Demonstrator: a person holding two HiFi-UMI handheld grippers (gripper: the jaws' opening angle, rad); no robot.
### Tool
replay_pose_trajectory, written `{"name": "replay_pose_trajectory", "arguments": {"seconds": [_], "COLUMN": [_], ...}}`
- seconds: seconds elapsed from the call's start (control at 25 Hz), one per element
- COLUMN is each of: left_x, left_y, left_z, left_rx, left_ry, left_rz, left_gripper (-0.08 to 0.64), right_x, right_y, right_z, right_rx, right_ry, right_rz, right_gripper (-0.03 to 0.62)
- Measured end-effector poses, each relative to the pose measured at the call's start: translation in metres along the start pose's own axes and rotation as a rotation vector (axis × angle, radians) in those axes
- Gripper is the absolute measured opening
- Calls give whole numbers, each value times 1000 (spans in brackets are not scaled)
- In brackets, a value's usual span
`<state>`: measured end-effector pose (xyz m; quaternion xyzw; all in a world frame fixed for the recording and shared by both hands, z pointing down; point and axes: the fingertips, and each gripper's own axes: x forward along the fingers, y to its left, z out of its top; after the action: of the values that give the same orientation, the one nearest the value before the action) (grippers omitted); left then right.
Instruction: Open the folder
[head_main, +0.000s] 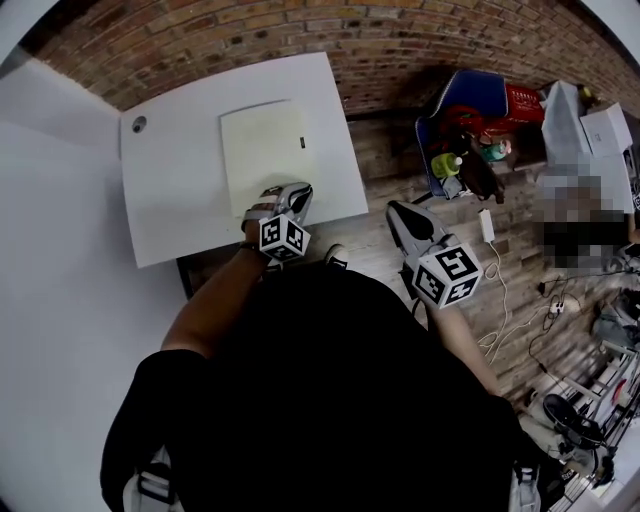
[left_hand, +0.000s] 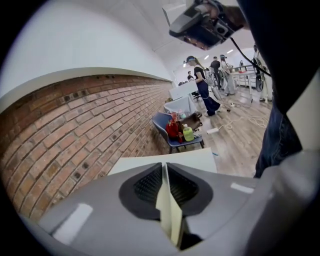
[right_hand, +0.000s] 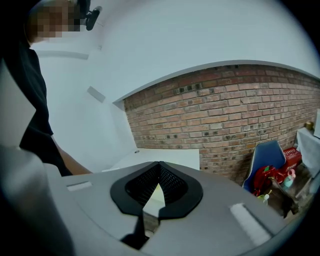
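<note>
A cream folder (head_main: 264, 150) lies flat on the white table (head_main: 170, 190), its near edge toward me. My left gripper (head_main: 292, 195) is at that near edge, shut on the folder's cover. In the left gripper view (left_hand: 163, 165) the thin cream cover (left_hand: 169, 212) stands edge-on, pinched between the two black pads. My right gripper (head_main: 400, 212) hangs off the table's right side over the wooden floor. In its own view (right_hand: 159, 164) the jaws meet at the tips with nothing between them, and the table (right_hand: 167, 156) lies beyond.
A brick wall (head_main: 400, 40) runs behind the table. A blue chair (head_main: 470, 140) with a red bag and a green bottle stands to the right. Cables and a power strip (head_main: 487, 225) lie on the floor. People (left_hand: 202, 87) stand far off.
</note>
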<state>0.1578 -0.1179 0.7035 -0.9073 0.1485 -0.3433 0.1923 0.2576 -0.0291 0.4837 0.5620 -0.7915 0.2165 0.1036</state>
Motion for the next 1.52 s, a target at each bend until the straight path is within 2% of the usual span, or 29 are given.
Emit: {"name": "replay_pose_trajectory", "arguments": {"seconds": [0.28, 0.76, 1.08, 1.28, 1.52], "left_x": [-33, -92, -130, -154, -177], "left_y": [27, 86, 107, 118, 126], "left_z": [11, 15, -1, -21, -52], "left_rx": [-93, -332, -455, -587, -701], "left_ry": [-58, -166, -226, -258, -269], "left_rz": [88, 261, 354, 429, 496], "left_gripper": [20, 18, 14, 9, 8], "right_x": [7, 25, 31, 33, 38], "right_y": [11, 32, 47, 56, 67], "right_z": [0, 1, -2, -6, -7], "right_rx": [-5, -32, -46, -54, -64], "right_ry": [1, 7, 7, 14, 18], "right_rz": [40, 114, 153, 175, 201], "right_gripper": [3, 3, 3, 3, 3]}}
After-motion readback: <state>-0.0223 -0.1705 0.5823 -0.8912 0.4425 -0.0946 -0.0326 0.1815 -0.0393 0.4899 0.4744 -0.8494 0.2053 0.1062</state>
